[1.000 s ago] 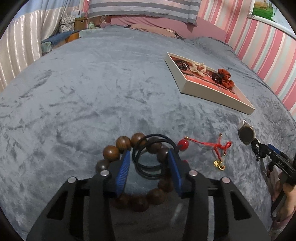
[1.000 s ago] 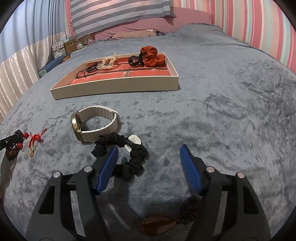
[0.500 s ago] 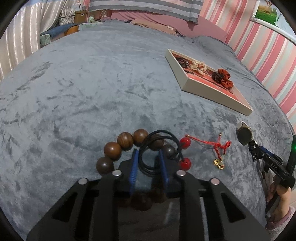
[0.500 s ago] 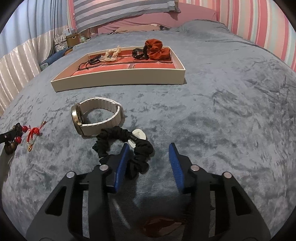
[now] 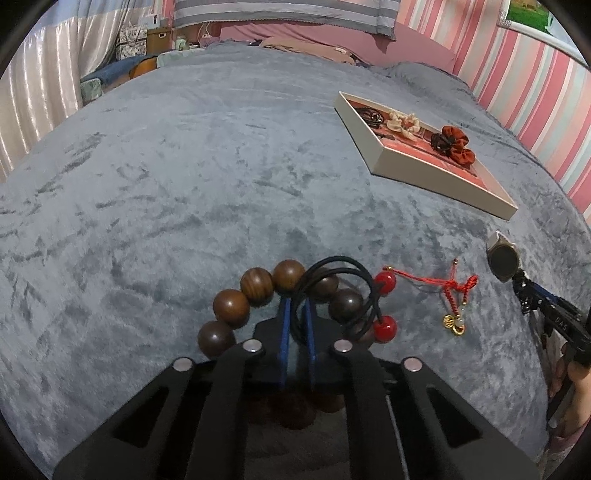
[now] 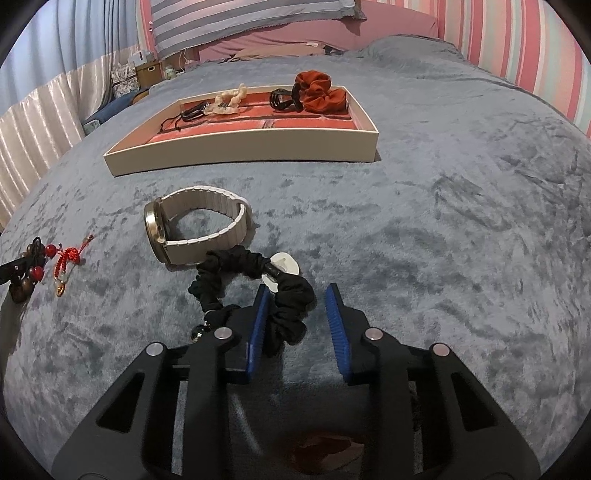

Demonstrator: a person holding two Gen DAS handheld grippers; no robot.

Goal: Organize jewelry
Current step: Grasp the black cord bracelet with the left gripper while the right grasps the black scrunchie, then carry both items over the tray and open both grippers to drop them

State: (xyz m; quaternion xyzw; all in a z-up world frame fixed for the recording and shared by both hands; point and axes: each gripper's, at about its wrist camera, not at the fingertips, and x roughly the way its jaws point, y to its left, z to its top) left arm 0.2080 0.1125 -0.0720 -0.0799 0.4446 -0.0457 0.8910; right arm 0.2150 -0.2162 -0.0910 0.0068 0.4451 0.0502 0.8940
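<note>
Grey bed blanket: left gripper fingers just closed onto black hair tie; right gripper fingers closing, still apart, around black scrunchie.

Bed left of tray: lay open.
Path to tray: watch and red charm stood between.

Home bedroom. Wide bed under grey plush cover fills both views. Striped pillow and pink bedding at the head edge. Pink-striped wall along one side, pale curtain on the other. Boxes crowded at far corner.
</note>
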